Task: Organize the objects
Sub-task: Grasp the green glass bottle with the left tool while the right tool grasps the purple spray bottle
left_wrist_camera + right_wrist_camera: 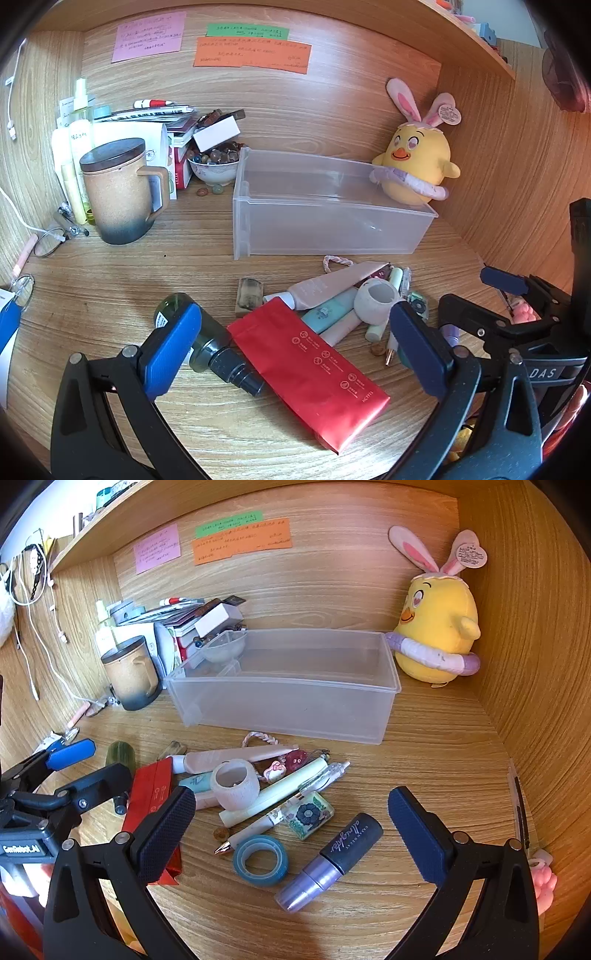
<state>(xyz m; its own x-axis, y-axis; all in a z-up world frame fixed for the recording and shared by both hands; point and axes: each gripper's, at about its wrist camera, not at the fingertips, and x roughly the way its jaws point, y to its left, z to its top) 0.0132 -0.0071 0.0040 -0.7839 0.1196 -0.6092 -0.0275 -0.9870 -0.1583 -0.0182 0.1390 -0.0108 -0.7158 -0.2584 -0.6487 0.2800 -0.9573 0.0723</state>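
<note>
A clear plastic bin (325, 225) (291, 701) stands empty at the back of the desk. In front of it lies a heap of small things: a red pouch (310, 369) (151, 794), a dark green bottle (207, 339), a pink tube (332, 284) (229, 757), a white cup (376, 295) (236, 782), pens (280, 786), a blue tape roll (260, 860), and a purple tube (328, 860). My left gripper (295, 350) is open above the red pouch. My right gripper (291, 834) is open above the tape roll and purple tube.
A lidded brown mug (118, 192) (131, 675), bottles, stacked books and a bowl of stones (214, 166) stand at the back left. A yellow plush chick (417, 162) (439, 631) sits beside the bin's right end. Wooden walls close the back and right.
</note>
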